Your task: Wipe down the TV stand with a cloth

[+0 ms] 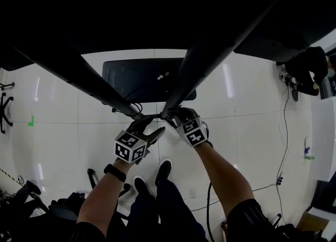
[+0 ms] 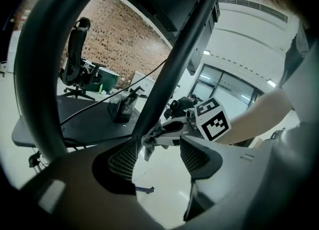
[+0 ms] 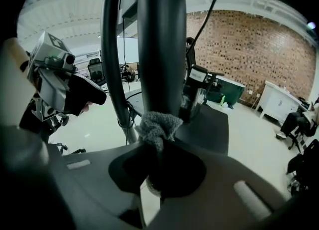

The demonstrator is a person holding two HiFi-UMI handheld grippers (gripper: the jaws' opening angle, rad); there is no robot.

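The right gripper (image 3: 158, 146) is pinching the cloth (image 3: 159, 123) against the stand pole (image 3: 162, 49) — its length is running straight ahead — with the left gripper (image 2: 158, 154) gaping empty alongside.

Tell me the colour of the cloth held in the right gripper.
The cloth is grey, with a nubby weave; the right gripper view shows it best.

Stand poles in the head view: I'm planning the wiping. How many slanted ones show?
2. The left pole slants in from upper left, the right pole from upper right, converging near the cloth. More may be hidden above.
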